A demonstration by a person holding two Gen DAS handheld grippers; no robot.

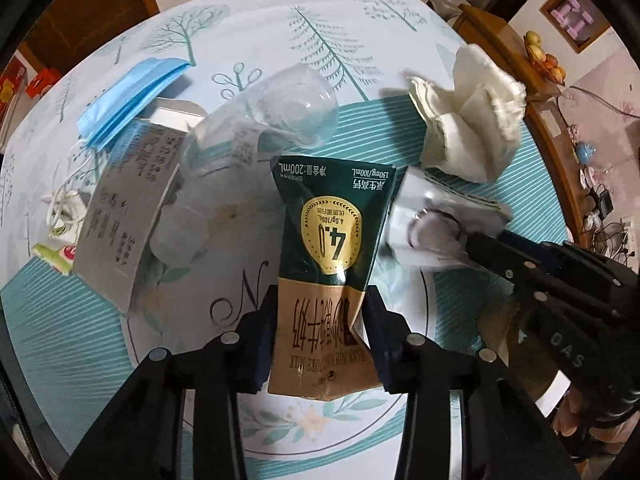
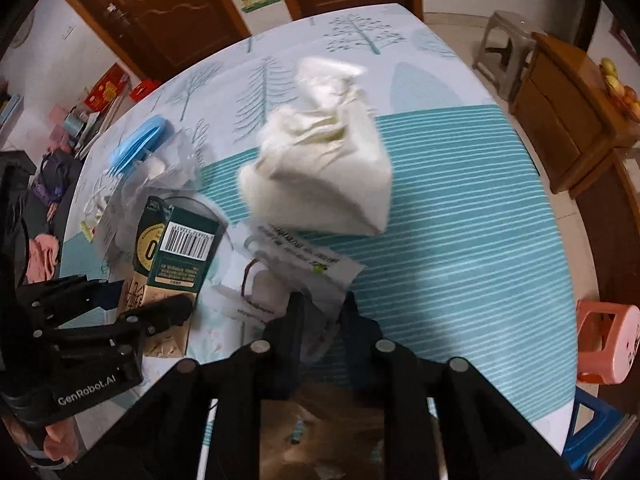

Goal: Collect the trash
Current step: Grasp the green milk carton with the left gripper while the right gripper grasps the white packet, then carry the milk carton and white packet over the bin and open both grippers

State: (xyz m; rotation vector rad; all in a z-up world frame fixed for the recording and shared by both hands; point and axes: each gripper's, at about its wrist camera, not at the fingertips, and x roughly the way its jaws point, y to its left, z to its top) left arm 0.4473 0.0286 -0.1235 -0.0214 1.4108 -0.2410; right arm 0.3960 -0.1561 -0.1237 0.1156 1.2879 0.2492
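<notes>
My left gripper [image 1: 320, 320] is shut on a green and tan milk carton [image 1: 328, 240], held over the table; the carton also shows in the right wrist view [image 2: 172, 248]. My right gripper [image 2: 320, 312] is shut on a clear plastic wrapper with printed text [image 2: 296, 268], seen blurred in the left wrist view [image 1: 436, 220]. A crumpled white tissue [image 2: 320, 168] lies beyond it, also in the left wrist view [image 1: 468, 120]. A clear plastic cup [image 1: 296, 108], a blue face mask [image 1: 128, 100] and a grey printed box [image 1: 124, 208] lie to the left.
The table has a teal and white tree-print cloth [image 2: 460, 240]. A brown paper surface [image 2: 332, 432] shows under my right gripper. A wooden cabinet with fruit [image 2: 572, 120], a pink stool [image 2: 604, 344] and a grey stool [image 2: 504, 52] stand to the right of the table.
</notes>
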